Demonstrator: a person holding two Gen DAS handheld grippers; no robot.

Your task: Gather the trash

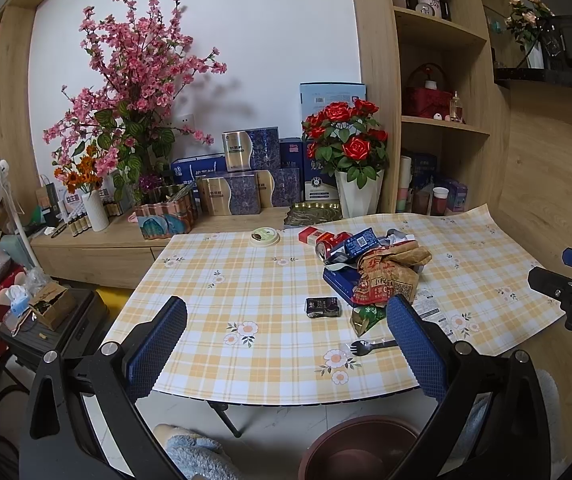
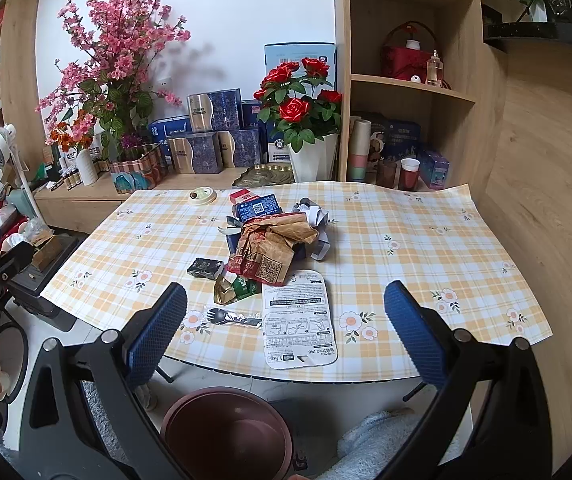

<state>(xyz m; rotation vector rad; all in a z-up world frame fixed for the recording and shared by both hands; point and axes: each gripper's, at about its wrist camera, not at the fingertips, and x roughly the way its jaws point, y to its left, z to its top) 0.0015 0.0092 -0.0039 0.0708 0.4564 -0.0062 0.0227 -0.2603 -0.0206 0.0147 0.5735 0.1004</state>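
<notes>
- Both tools stand idle above the near edge of the table [image 2: 426,216]. The left gripper [image 1: 286,344] has its jaws spread wide with nothing between the pads; the right gripper [image 2: 286,328] is likewise spread wide and carries nothing.
- The trash is all on the checked cloth, none of it lifted. A heap sits near the middle: a crumpled brown paper bag [image 2: 274,248] on top of a blue box [image 1: 340,280], with a red can [image 1: 326,246] and a blue-and-red carton [image 2: 256,204] behind it and crumpled white paper [image 2: 314,216] at the back.
- Loose pieces lie nearer the front edge: a small dark packet [image 2: 205,268], a green-and-gold wrapper [image 2: 234,290], a black plastic fork in its sleeve [image 2: 230,316] and a flat white printed label [image 2: 298,320]. A round lid [image 2: 203,195] lies alone near the far edge.
- A brown bin [image 2: 226,432] stands on the floor just below the front edge; what shows of its inside looks empty.
- Judgement: collection has not visibly begun; every item remains to be picked up and dropped in the bin.
</notes>
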